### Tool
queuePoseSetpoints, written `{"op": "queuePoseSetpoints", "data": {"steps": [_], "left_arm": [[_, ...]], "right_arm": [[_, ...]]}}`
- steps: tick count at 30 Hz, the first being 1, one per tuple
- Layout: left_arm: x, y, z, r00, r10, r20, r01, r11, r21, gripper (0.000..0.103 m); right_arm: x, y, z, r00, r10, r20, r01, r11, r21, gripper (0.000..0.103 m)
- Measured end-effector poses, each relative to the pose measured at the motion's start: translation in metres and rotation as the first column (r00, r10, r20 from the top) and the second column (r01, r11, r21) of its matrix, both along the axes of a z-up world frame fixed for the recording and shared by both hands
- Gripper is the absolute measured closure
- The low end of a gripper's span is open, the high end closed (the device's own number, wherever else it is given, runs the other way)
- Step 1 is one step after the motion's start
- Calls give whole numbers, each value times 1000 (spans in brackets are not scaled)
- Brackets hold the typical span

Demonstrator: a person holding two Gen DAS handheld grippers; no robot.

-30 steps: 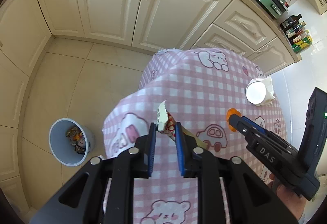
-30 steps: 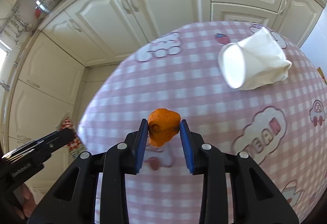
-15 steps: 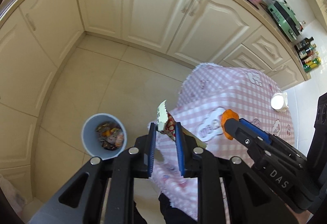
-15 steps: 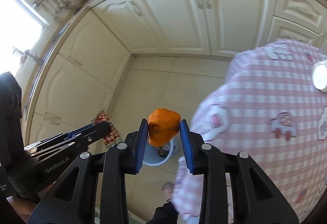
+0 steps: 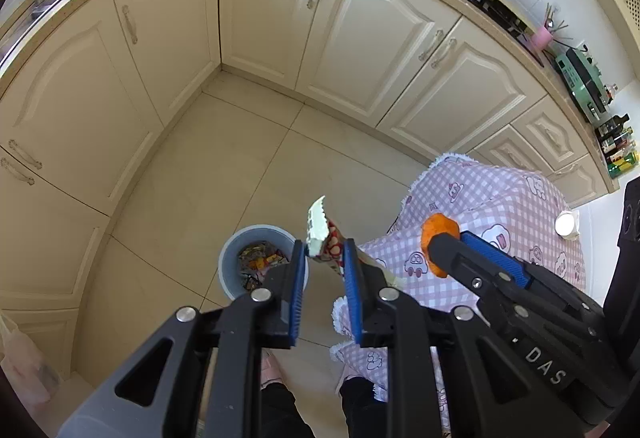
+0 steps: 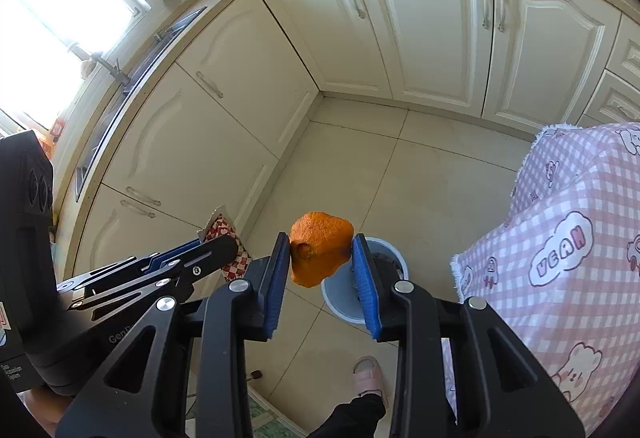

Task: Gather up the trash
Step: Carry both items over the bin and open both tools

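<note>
Left claw pinching snack wrapper beside the bin rim | right claw clamped on orange peel above bin | both light; wrapper thin, slippery, gripped mid-length; peel soft, gripped across its width.

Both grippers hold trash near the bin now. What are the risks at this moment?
1. The wrapper is long and light, held low in the left gripper; it may flutter past the bin.
2. The bin mouth looks small, so the orange peel dropped from the right gripper might land on the floor.
</note>
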State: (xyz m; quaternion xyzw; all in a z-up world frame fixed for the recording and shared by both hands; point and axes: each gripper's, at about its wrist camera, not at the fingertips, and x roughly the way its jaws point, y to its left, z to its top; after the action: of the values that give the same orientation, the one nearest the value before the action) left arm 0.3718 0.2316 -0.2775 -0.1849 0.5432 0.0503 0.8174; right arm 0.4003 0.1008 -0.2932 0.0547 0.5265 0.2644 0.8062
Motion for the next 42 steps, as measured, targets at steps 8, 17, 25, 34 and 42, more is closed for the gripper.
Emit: {"op": "queuePoseSetpoints", "data": {"steps": [8,17,25,34,42], "left_arm": [[-4,21,-1,1000,4,-12,-4,1000,22,67],[-5,33,0,1000,8,-14,-8,1000,28,61],[-7,43,-2,999,27,-27,-26,999,38,59],[-16,56,-3,995,92,-43,-90,995,52,59],[-21,61,-6,990,126,-57,-123,991,56,58]], "right_arm": [[-7,25,2,1000,5,6,-5,1000,-8,73],[-5,34,4,1000,0,6,0,1000,-19,73],[-4,40,3,1000,16,3,-15,1000,-23,73],[-3,44,0,999,36,-5,-36,999,-25,72],[-3,46,-1,999,51,-12,-52,998,-26,72]]}}
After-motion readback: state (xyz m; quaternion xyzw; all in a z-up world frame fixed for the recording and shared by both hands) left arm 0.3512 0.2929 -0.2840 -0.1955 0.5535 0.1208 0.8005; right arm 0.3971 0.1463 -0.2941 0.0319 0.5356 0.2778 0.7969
